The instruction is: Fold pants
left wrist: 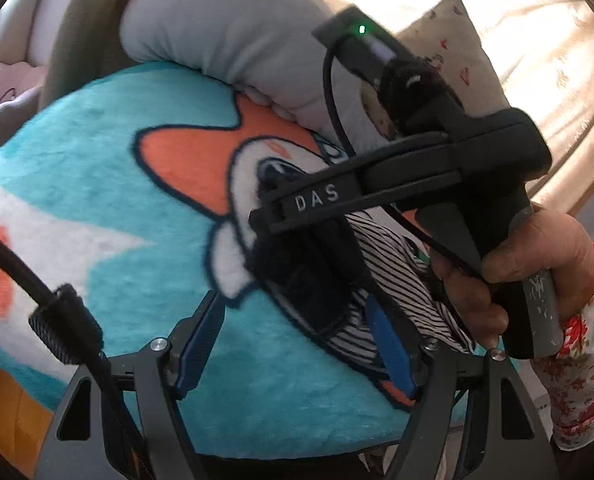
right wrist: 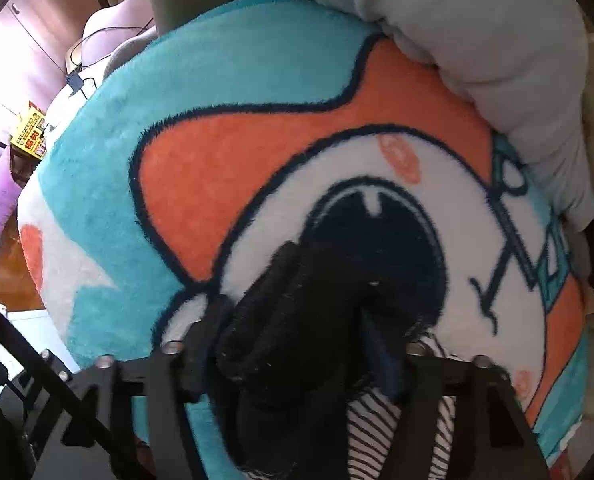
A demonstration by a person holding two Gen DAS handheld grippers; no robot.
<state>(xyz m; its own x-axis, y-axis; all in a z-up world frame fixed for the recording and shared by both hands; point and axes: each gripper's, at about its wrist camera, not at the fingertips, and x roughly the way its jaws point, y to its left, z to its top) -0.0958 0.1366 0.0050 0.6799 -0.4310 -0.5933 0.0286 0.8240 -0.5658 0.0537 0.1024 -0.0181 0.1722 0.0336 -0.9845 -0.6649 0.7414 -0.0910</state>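
My right tool (right wrist: 317,344) clamped on dark pants (right wrist: 297,320), bunched over striped cloth (left wrist: 393,280) on cartoon fleece blanket (left wrist: 137,260). My left tool (left wrist: 297,344) spread apart, nothing gripped.

"DAS" on the right tool (left wrist: 317,216)

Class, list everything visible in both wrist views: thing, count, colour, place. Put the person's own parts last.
Pants: one, dark navy with striped lining, bunched on the blanket.
Blanket: one, teal, orange and white cartoon print, underneath.
Quilt: one, grey, rolled along the blanket's far edge.
Pillow: one, beige with small prints, beside the quilt.
Left gripper: one, black with blue pads, open beside the pants.
Right gripper: one, black, shut on the pants.
Right hand: one, floral sleeve, gripping the handle.
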